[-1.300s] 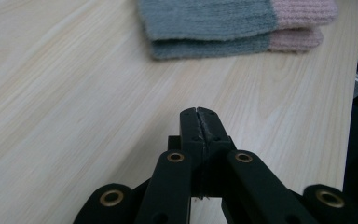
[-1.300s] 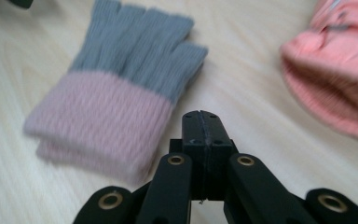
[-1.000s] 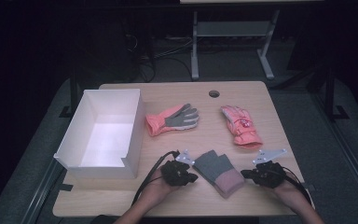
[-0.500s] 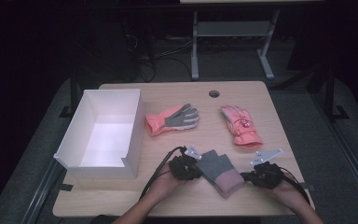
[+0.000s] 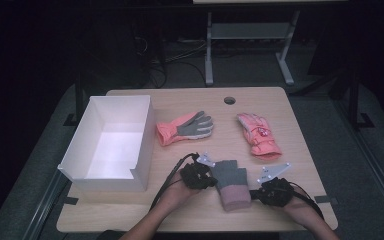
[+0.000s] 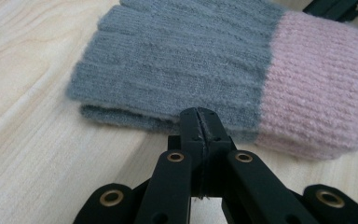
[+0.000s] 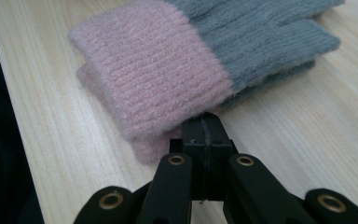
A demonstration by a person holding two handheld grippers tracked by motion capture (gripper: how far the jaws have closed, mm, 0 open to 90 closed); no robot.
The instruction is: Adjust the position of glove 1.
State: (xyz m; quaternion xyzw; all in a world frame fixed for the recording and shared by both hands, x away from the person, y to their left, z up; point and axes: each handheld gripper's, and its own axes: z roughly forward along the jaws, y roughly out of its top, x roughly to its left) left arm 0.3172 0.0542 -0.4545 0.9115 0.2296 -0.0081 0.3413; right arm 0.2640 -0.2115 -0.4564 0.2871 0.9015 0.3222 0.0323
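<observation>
No text, label or number can be read anywhere. The far right pink glove (image 5: 258,135) bears a small red-and-white patch, too small to read.

The lower knit glove (image 6: 121,116) lies mostly hidden under the upper one. Whether the left gripper (image 6: 199,122) pinches its edge cannot be told. The person's forearms (image 5: 145,227) are cut off at the near edge.

Left gripper (image 6: 200,122), jaws pressed together w/ nothing between, tips right at the near edge of grey knit gloves (image 6: 177,60) stacked flat on a light wood table (image 6: 37,154); the gloves' pink cuff (image 6: 317,88) lies to the right.
</observation>
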